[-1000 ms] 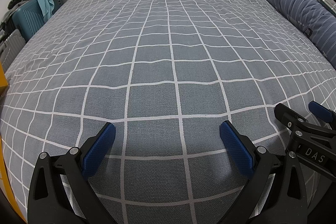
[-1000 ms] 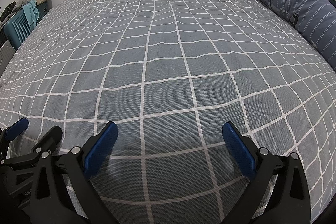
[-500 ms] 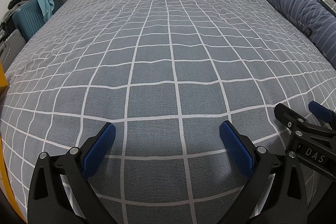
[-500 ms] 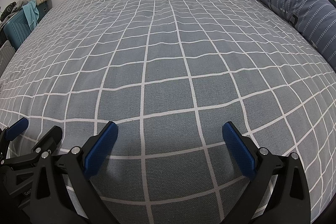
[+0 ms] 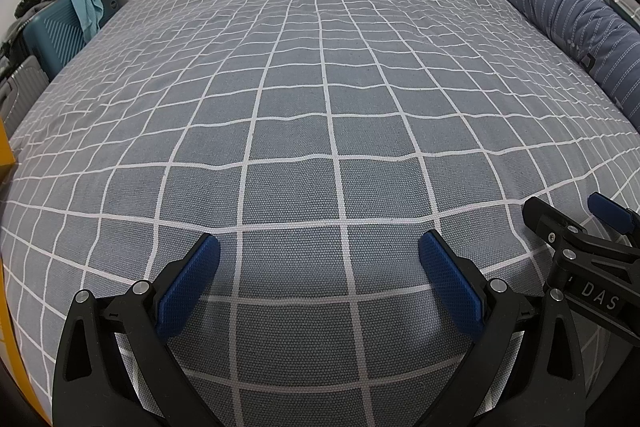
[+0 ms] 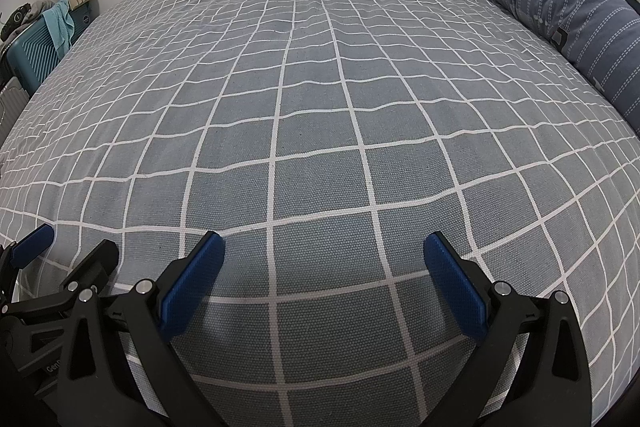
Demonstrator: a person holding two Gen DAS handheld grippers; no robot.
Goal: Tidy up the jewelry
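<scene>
Checked bedspread [image 5: 320, 107], left hand-held gripper [image 5: 319, 261] spread wide (empty), right hand-held gripper [image 6: 324, 259] likewise, side by side

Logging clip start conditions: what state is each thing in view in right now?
left gripper: open, empty, low over the bedspread.
right gripper: open, empty, beside the left one.
checked bedspread: spread flat, slightly wrinkled; no jewelry visible on it.
striped bolster pillow: lying along the bed's right edge.
teal suitcase: upright beside the bed, a cloth draped over it.

no jewelry shows in either view, only the grey checked bedspread [image 5: 320, 131].
</scene>
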